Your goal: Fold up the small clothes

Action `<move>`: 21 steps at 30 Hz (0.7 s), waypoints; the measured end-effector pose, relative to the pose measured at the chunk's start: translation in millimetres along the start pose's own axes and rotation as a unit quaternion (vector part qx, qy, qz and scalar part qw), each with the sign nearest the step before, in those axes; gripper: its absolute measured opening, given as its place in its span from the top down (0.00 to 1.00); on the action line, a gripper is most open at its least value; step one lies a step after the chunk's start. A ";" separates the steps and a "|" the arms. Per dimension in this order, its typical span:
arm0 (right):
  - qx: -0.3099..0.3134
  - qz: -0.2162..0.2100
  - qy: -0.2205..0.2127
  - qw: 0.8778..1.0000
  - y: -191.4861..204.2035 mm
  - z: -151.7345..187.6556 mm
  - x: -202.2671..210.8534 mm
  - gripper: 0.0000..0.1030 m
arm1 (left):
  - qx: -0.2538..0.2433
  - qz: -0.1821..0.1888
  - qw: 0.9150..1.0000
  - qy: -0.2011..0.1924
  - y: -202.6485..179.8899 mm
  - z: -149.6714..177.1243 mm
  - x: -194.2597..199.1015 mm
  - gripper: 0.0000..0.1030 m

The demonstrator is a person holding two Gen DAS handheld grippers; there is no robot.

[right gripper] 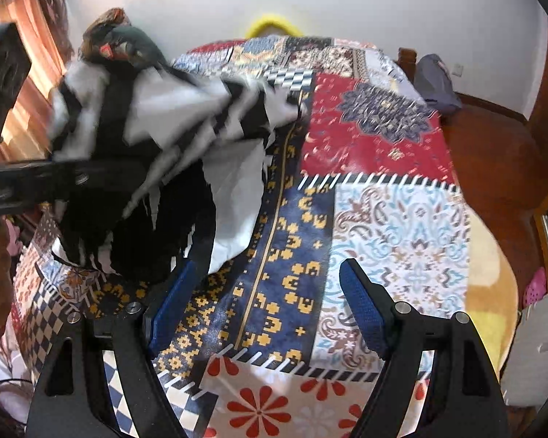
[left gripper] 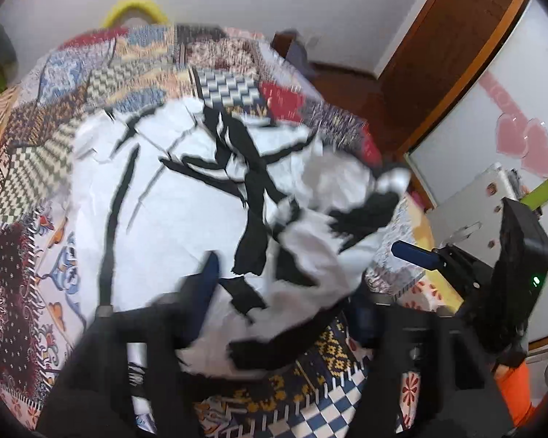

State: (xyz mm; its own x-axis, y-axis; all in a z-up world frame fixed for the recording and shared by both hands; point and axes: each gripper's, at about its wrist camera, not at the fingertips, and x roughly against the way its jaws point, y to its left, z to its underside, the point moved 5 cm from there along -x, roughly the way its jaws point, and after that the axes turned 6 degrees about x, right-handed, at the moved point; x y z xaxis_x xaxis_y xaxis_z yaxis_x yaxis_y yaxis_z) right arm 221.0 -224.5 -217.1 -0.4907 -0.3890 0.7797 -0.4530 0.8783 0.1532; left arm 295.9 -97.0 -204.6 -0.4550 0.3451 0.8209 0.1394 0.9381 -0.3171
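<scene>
Both pairs of fingers stand spread: the right gripper (right gripper: 266,303) grasps nothing above the patchwork bedspread (right gripper: 383,146); the left gripper (left gripper: 285,303) is parted around blurred folds of the black-and-white garment (left gripper: 186,197), which fills the frame's centre, seemingly not pinched.

The right gripper (right gripper: 270,306) hangs over the patchwork bedspread (right gripper: 383,219), its blue-padded fingers (right gripper: 361,310) spread apart with only fabric pattern between them. To the left, a black-and-white garment (right gripper: 186,127) lies bunched (blurred), with a black gripper body (right gripper: 36,182) across it.
</scene>
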 end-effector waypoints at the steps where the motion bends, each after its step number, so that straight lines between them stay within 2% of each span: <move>1: 0.000 0.002 -0.009 1.000 -0.8 -2.3 6.7 0.25 | -0.008 -0.002 1.000 -0.015 0.7 0.6 11.8 0.33; 4: -0.001 0.008 -0.036 0.999 -1.6 -12.4 23.4 0.24 | -0.023 -0.021 0.999 -0.041 6.0 1.6 31.7 0.22; 8: -0.001 0.005 -0.077 0.997 3.1 -32.3 49.2 0.24 | -0.023 -0.036 0.996 -0.077 22.3 -0.9 59.5 0.19; 10: 0.001 0.002 -0.096 0.995 6.7 -44.7 59.2 0.24 | -0.014 -0.033 0.995 -0.089 32.6 -2.6 68.3 0.14; 12: 0.006 -0.004 -0.110 0.994 11.4 -54.8 64.5 0.24 | -0.005 -0.047 0.994 -0.098 46.2 -6.0 70.3 0.11; 15: 0.021 -0.011 -0.112 0.993 22.1 -66.9 58.1 0.24 | 0.005 -0.095 0.992 -0.085 71.3 -6.8 58.3 0.12; 19: 0.036 -0.025 -0.080 0.996 37.6 -63.1 24.1 0.24 | 0.034 -0.116 0.992 -0.036 104.6 5.8 23.8 0.12; 21: 0.038 -0.037 -0.048 0.997 46.8 -54.0 -1.5 0.24 | 0.041 -0.123 0.991 -0.011 116.7 17.0 8.5 0.12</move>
State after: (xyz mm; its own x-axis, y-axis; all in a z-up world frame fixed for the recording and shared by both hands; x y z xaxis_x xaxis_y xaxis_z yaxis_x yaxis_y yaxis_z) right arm 240.8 -167.8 -178.4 -0.5217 -0.4798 0.7054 -0.5432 0.8244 0.1590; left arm 293.4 14.9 -242.7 -0.4848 0.1046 0.8684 -0.0497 0.9879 -0.1467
